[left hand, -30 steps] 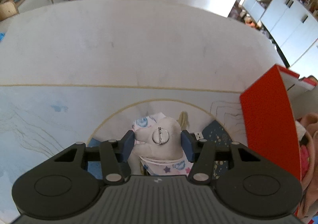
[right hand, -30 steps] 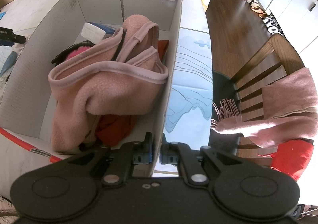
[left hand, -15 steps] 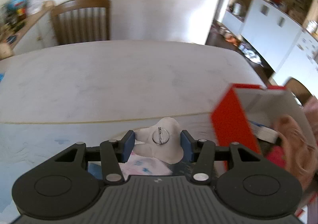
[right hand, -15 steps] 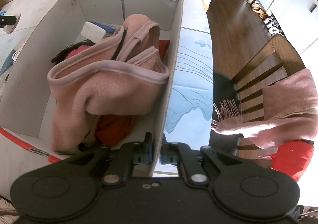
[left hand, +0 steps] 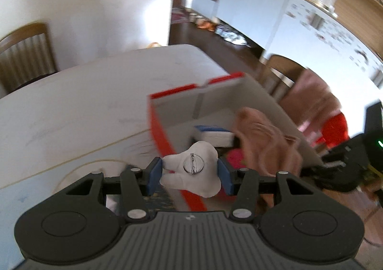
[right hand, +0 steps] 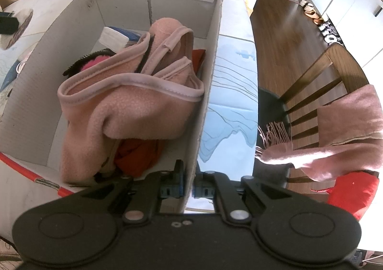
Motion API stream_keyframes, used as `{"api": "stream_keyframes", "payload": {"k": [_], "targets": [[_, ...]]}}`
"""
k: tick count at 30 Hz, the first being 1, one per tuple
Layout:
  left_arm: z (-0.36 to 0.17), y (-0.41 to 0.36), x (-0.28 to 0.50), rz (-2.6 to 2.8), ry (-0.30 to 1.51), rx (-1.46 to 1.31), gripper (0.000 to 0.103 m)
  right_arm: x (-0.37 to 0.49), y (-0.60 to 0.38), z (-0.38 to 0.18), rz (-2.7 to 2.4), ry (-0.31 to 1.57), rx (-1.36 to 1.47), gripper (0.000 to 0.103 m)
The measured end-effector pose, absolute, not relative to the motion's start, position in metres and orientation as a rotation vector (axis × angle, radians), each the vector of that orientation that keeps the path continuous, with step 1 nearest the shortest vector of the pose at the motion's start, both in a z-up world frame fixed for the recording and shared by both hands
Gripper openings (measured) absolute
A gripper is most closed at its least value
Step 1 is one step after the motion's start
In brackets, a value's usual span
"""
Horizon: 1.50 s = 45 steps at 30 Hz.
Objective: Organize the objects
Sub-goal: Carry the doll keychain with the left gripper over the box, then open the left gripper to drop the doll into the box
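My left gripper [left hand: 190,174] is shut on a white tooth-shaped plush with a round metal pin [left hand: 193,165]. It holds it in the air over the near left rim of the red-edged cardboard box [left hand: 158,131]. In the right wrist view that plush [right hand: 16,28] shows at the far left beyond the box. My right gripper [right hand: 189,188] is shut on the box's right wall [right hand: 210,73] near the front corner. Inside lie a pink fleece garment [right hand: 129,97], a red cloth [right hand: 136,152], a pink and black item [right hand: 88,64] and a white and blue book [right hand: 115,35].
The box stands on a white table [left hand: 71,97] with a blue patterned mat [right hand: 229,107]. Wooden chairs [left hand: 24,54] stand at the far side and at the right [right hand: 316,92], the latter draped with a pink scarf [right hand: 335,131]. Kitchen cabinets [left hand: 263,16] fill the background.
My left gripper has risen from the mat and swung right with the tooth plush, from beside the box to over its rim. The right gripper and the box have not moved.
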State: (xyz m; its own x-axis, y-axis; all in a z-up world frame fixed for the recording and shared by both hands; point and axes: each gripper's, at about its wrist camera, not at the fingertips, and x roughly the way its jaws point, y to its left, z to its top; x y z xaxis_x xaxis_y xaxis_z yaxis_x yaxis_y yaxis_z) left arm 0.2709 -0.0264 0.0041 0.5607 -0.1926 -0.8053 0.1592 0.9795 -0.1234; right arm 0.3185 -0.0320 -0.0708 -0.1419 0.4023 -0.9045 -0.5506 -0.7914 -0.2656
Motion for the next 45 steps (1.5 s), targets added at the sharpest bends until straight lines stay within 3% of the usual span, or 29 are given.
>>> {"api": "stream_keyframes", "payload": {"k": [16, 30, 39, 45], "targets": [[-0.034, -0.11, 0.269, -0.408, 1.161, 0.24, 0.05, 0.319, -0.032, -0.071, 1.997, 0.166, -1.51, 0.005], [-0.064, -0.123, 0.273, -0.44, 1.289, 0.275, 0.051, 0.318, -0.032, -0.072, 1.997, 0.168, -1.511, 0.005], [-0.074, -0.121, 0.273, -0.445, 1.3, 0.278, 0.064, 0.315, -0.033, -0.074, 1.997, 0.172, -1.512, 0.005], [-0.072, -0.117, 0.273, -0.445, 1.29, 0.257, 0.065, 0.316, -0.033, -0.073, 1.997, 0.174, -1.511, 0.005]]}}
